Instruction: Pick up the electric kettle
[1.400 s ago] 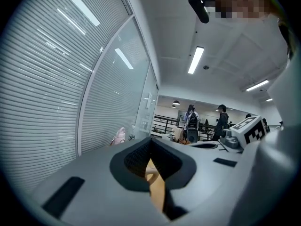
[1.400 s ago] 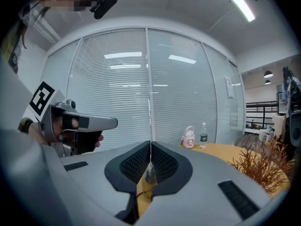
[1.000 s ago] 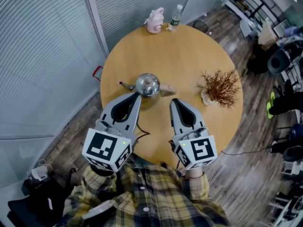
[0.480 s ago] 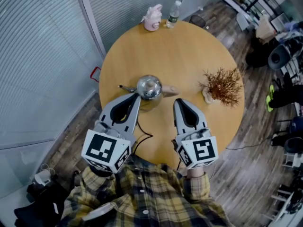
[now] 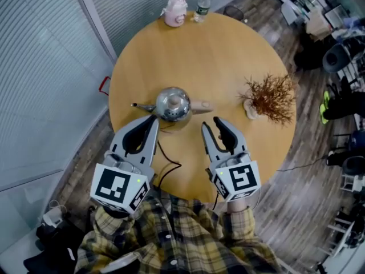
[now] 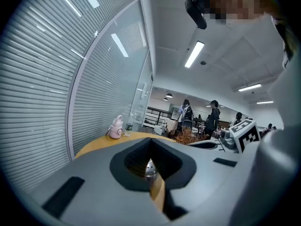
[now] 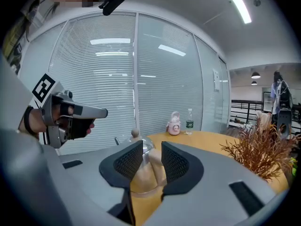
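Round table (image 5: 222, 56) bears kettle (image 5: 174, 104), plant (image 5: 270, 97), bottle (image 5: 201, 4), jug (image 5: 174, 9).

On the bench (image 5: 228, 50), the kettle (image 5: 173, 104) stood mid-way, the plant (image 5: 268, 99) near the right edge, the flask (image 5: 175, 10) and bottle (image 5: 201, 5) side by side at the far edge.

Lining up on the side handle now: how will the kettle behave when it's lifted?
The kettle looks like rigid polished metal, so its body is probably slippery. Held by the side handle, it may tip spout-down. The black cord by it, if attached, could tug.
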`<state>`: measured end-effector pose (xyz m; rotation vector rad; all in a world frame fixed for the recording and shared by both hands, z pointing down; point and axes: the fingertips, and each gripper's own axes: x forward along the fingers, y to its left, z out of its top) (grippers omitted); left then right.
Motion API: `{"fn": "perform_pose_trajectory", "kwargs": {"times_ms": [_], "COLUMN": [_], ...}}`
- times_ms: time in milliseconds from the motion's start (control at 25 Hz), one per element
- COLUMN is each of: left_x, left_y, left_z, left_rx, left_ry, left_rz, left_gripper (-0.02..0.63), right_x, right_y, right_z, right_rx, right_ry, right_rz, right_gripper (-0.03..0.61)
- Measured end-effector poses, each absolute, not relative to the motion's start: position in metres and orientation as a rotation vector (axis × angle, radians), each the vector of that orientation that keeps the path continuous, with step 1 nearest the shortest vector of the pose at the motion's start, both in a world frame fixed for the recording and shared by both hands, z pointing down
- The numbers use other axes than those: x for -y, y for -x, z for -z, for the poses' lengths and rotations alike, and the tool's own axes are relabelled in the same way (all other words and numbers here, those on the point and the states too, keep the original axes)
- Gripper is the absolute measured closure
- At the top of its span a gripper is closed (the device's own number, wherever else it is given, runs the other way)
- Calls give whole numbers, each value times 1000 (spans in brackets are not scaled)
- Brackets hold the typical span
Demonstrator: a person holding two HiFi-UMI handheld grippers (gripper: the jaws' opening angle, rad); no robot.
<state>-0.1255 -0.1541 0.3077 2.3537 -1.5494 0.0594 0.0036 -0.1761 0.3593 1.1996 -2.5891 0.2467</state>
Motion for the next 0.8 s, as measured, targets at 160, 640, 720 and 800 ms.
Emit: {"fn": "perform_pose_trajectory", "kwargs": {"times_ms": [160,640,720,800], "left_x": [161,178,180,180], "left_y": [131,141,142,144], "left_z": [-321,-372,-379,-384], "left_rx": [1564,1606,1607,1610], "left_ry": [-2327,-2236,-2220,-2204], "left_rz": [-55,-65,-61,-59], "left_gripper": [612,612,612,612], "right_x": [187,216,220,222], "right_y": [-16,-32,-33,-34], "right_z": [-379,-435,-445,-452], "right_rx": [2546,2490,2482,2472], "right_ry": [-1257,-1339,-1362,-1389], "right_rz": [-226,-286,-299,-315], "right_gripper": [429,342,328,325]}}
